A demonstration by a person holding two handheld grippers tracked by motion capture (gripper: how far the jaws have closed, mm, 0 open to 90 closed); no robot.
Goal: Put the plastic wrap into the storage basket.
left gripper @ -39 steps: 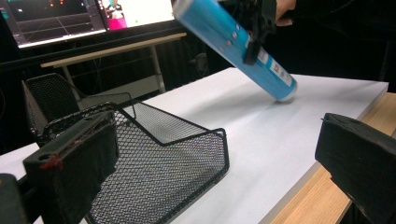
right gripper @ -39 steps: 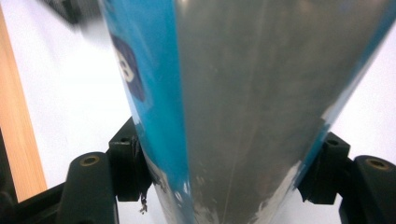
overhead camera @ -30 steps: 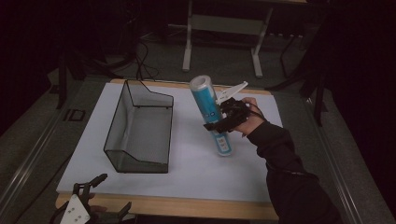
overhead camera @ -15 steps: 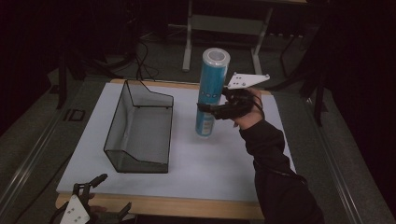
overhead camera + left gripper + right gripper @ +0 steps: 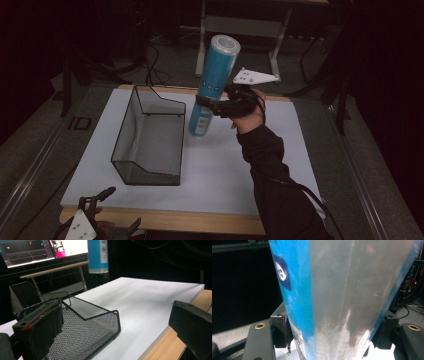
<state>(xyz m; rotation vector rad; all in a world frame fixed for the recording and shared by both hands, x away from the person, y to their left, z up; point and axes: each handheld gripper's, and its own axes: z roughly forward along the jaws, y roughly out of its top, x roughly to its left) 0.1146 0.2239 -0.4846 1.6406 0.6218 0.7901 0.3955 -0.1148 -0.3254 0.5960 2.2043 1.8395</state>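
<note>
A tall blue and silver tube can (image 5: 212,85) hangs almost upright above the white table top, just right of a black wire mesh basket (image 5: 147,137). My right gripper (image 5: 214,106) is shut on the can's middle, a hand and dark sleeve behind it. In the right gripper view the can (image 5: 342,295) sits squeezed between both jaws. My left gripper (image 5: 102,212) rests at the table's front left edge, jaws wide apart with nothing between them. Seen from the left gripper view, the basket (image 5: 82,325) lies close ahead and the can's lower end (image 5: 98,256) floats beyond it.
The white board (image 5: 220,170) has a wooden front edge (image 5: 200,220). Metal frame legs (image 5: 205,35) and cables stand on the floor behind the table. Monitors (image 5: 37,250) glow at the far side in the left gripper view.
The right gripper has raised the can off the table and tipped it from a slant to nearly upright, carrying it left toward the basket. The left gripper has stayed put.
</note>
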